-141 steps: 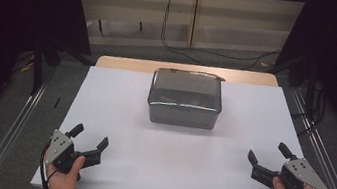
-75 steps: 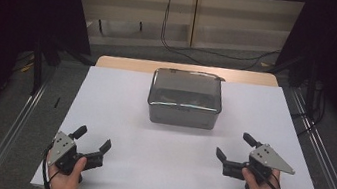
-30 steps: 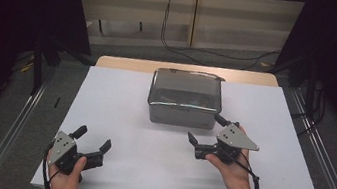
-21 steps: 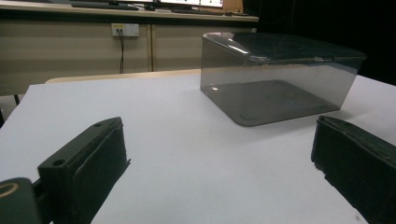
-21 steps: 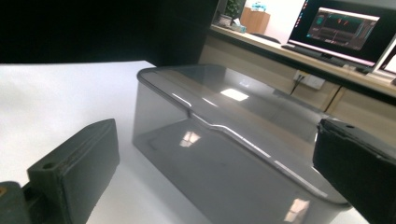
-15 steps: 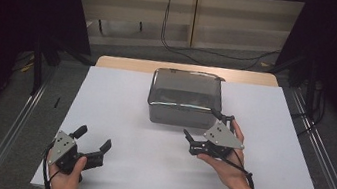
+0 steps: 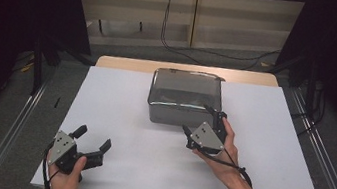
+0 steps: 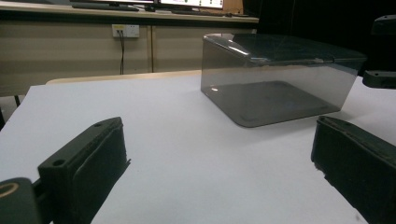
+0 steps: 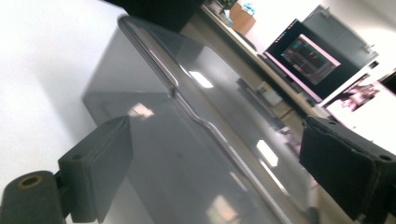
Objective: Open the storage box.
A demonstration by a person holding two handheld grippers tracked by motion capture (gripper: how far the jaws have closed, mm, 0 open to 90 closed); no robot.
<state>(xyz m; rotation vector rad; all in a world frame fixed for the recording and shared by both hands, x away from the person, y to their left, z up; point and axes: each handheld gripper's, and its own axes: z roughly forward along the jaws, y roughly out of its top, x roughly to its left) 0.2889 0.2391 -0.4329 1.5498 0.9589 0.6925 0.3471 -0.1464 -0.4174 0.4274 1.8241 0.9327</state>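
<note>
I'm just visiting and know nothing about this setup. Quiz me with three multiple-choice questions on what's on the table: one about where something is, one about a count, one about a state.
1. Where are the right tongs?
A. At the near right corner of the clear box
B. Beside the left tongs
C. Off the table

2. How many boxes stand on the white table?
A. Three
B. One
C. None

3. How do the left tongs stand?
A. Shut on the box
C. Open, holding nothing
B. Shut on a cable

Answers: 1 A, the high view shows them right against the box's near right corner. 2 B, a single smoky clear box with its lid on. 3 C, the left gripper view shows its jaws wide apart over bare table.
</note>
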